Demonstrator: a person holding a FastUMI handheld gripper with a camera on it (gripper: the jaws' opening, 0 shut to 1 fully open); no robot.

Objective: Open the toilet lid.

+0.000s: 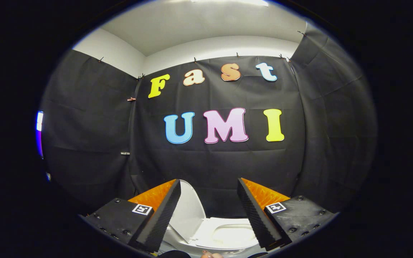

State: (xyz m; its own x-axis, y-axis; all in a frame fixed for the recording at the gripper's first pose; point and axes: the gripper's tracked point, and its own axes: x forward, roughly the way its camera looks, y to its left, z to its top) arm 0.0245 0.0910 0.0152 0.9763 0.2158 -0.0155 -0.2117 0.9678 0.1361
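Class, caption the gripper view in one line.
Open tool held above a white toilet, its lid already raised.

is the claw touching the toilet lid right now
Apart. In the gripper view the claw is open with nothing between its fingers, and the raised toilet lid stands beyond them, beside the bowl.

A staged recording booth made to stand in for a bathroom. Black cloth (213,165) hangs as walls on three sides, clipped along its top edge, with plain white wall (221,48) and a white ceiling (199,25) above it. Low down, against the back cloth, stands a white toilet (228,234), its lid (188,211) raised upright. The gripper (209,211) frames the toilet, fingers spread wide apart and holding nothing.
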